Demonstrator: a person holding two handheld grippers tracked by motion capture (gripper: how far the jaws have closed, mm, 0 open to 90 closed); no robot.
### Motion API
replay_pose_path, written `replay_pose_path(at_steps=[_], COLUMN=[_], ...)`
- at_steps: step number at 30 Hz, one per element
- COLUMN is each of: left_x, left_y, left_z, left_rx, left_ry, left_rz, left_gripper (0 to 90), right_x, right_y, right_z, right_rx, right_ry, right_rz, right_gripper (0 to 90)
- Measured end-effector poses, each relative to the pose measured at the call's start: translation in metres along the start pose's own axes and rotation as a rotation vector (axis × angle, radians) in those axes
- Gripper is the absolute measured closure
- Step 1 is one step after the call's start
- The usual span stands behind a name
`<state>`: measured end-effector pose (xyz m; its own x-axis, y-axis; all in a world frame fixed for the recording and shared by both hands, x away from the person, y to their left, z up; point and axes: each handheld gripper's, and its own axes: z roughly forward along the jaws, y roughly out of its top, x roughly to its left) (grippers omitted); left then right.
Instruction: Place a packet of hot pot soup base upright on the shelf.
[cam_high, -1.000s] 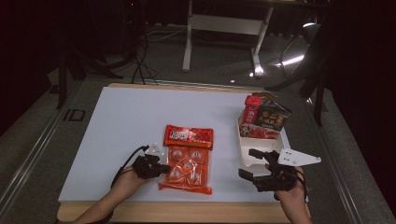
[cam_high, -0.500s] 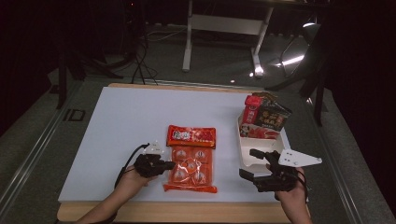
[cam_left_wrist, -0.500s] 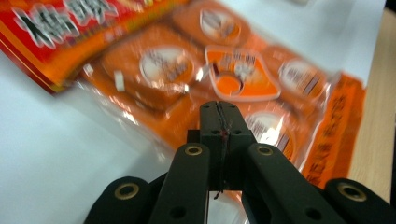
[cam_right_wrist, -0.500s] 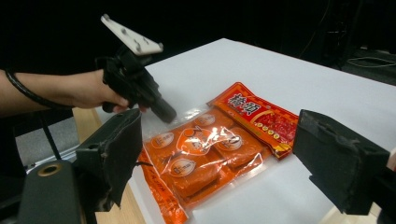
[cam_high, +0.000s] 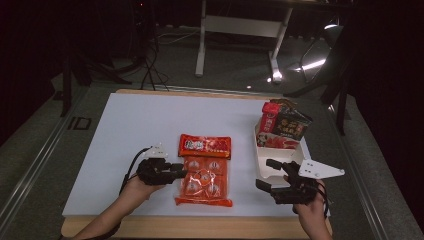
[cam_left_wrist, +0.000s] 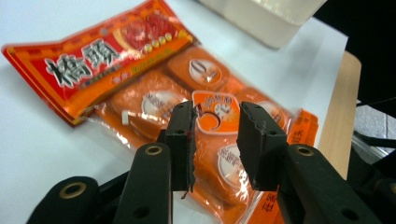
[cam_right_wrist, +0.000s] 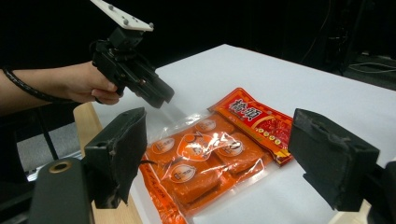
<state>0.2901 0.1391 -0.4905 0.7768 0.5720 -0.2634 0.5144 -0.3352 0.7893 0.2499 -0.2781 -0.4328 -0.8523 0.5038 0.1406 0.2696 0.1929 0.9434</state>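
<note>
Near the table's front edge, the left gripper (cam_high: 181, 171), jaws just parted, hovers released above the orange snack packet (cam_high: 205, 170); right gripper (cam_high: 267, 175) gapes empty.

Setting: dim lab or recording studio | Evidence: white table (cam_high: 125, 150) with wooden edge on grey carpet, floor cables (cam_high: 150, 60), white metal stand legs (cam_high: 240, 30) behind, dark surroundings lit in patches

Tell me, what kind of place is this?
Probably a lab or studio set up for recording, not a kitchen. A white table stands lit in a dark room, cables trail over the floor behind it, and a hand works tongs beside a snack pack.
</note>
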Motion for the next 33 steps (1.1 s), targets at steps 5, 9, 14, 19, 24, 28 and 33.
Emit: replay_pose_path(at_steps=[5, 9, 14, 19, 24, 28, 33], left_x=[0.004, 0.012, 0.023, 0.033, 0.042, 0.051, 0.066], left_y=[0.007, 0.010, 0.015, 0.019, 0.023, 0.024, 0.024], left_z=[-0.004, -0.007, -0.006, -0.002, 0.004, 0.010, 0.018], left_rx=[-0.009, -0.018, -0.030, -0.041, -0.048, -0.050, -0.034], left_ry=[0.004, 0.009, 0.013, 0.028, 0.055, 0.080, 0.083], left_rz=[-0.020, -0.038, -0.065, -0.063, -0.061, -0.068, -0.078], left_gripper=[58.2, 50.3, 46.8, 44.7, 45.0, 44.9, 44.9], right_x=[0.001, 0.003, 0.002, 0.002, 0.003, 0.006, 0.009], right_y=[0.000, 0.000, -0.001, 0.000, 0.001, 0.000, 0.000], right_z=[0.002, 0.003, 0.002, 0.000, -0.001, 0.001, 0.004], right_rx=[0.010, 0.020, 0.024, 0.016, 0.019, 0.026, 0.032], right_ry=[-0.007, -0.013, -0.061, -0.088, -0.094, -0.109, -0.110], right_rz=[-0.010, -0.018, -0.041, -0.044, -0.043, -0.051, -0.064], right_gripper=[18.0, 15.3, 14.4, 13.5, 13.5, 11.8, 10.7])
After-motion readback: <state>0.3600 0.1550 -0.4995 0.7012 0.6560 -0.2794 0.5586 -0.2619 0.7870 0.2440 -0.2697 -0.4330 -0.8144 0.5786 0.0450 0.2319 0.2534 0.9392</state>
